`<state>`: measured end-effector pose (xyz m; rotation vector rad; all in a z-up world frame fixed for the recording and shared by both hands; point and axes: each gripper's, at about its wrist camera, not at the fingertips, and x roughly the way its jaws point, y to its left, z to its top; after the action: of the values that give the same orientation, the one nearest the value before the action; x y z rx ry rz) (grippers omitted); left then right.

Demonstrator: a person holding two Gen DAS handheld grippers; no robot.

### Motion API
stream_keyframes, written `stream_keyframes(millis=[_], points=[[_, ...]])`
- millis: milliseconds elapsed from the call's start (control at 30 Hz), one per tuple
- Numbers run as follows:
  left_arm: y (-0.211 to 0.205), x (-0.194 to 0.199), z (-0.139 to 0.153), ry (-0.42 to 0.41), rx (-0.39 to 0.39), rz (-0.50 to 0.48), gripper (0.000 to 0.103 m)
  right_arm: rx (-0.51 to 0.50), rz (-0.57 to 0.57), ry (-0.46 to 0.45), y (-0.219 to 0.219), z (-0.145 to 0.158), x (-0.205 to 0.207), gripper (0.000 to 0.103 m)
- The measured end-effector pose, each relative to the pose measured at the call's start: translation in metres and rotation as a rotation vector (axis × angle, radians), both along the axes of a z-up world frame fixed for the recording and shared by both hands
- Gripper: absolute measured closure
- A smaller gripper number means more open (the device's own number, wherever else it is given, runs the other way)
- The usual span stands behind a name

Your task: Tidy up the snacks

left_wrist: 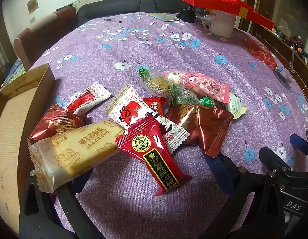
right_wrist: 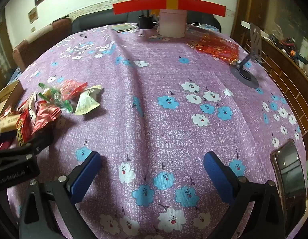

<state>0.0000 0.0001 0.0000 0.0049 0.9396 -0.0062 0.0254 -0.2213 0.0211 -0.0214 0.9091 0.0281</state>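
A pile of wrapped snacks lies on the purple flowered tablecloth (left_wrist: pixel 134 45). Nearest are a cream cheese-biscuit packet (left_wrist: pixel 74 155) and a red candy packet (left_wrist: pixel 156 155); behind them are dark red foil packets (left_wrist: pixel 201 127), a white-and-red packet (left_wrist: pixel 134 111), a pink packet (left_wrist: pixel 197 83) and green ones. My left gripper (left_wrist: pixel 148 173) is open, its jaws on either side of the near packets. An open cardboard box (left_wrist: pixel 12 123) stands just left of the pile. My right gripper (right_wrist: pixel 152 167) is open and empty over bare cloth, right of the pile (right_wrist: pixel 52 103).
A red box (left_wrist: pixel 225 6) rests on a pink tub (left_wrist: pixel 221 23) at the far side. A red plastic bag (left_wrist: pixel 259 51) and a phone stand (right_wrist: pixel 247 67) are at the right. A phone (right_wrist: pixel 289 171) lies near my right gripper. Chairs and a sofa stand behind.
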Motion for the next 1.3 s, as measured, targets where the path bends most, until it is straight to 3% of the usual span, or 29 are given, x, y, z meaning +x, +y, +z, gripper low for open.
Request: stream_keyframes(millis=[700,933,967,1000,1100,1233,1300], points=[[-0.004,-0.004,0.002,0.021,0.008,0.009,0.000,0.004,-0.026,-0.002,-0.001,-0.001,0.004,0.000],[-0.003,-0.026,0.003,0.088,-0.003,-0.094,0.000,0.008,-0.023,0.010,-0.001,0.000,0.005,0.000],[-0.001,-0.034,0.006,0.102,-0.035,-0.118,0.003,0.010,-0.020,0.030,-0.001,0.001,0.006,0.000],[0.002,-0.038,0.009,0.099,-0.070,-0.130,0.015,0.011,-0.020,0.051,-0.001,0.001,0.007,0.000],[0.025,-0.062,0.030,0.046,-0.235,-0.150,0.023,0.003,-0.016,0.075,0.001,0.002,0.004,0.000],[0.068,-0.105,0.091,-0.176,-0.250,-0.088,0.023,-0.009,-0.017,0.079,0.003,0.002,-0.008,0.000],[0.092,-0.129,0.131,-0.297,-0.259,-0.071,0.023,-0.020,-0.030,0.091,0.005,0.007,-0.016,0.011]])
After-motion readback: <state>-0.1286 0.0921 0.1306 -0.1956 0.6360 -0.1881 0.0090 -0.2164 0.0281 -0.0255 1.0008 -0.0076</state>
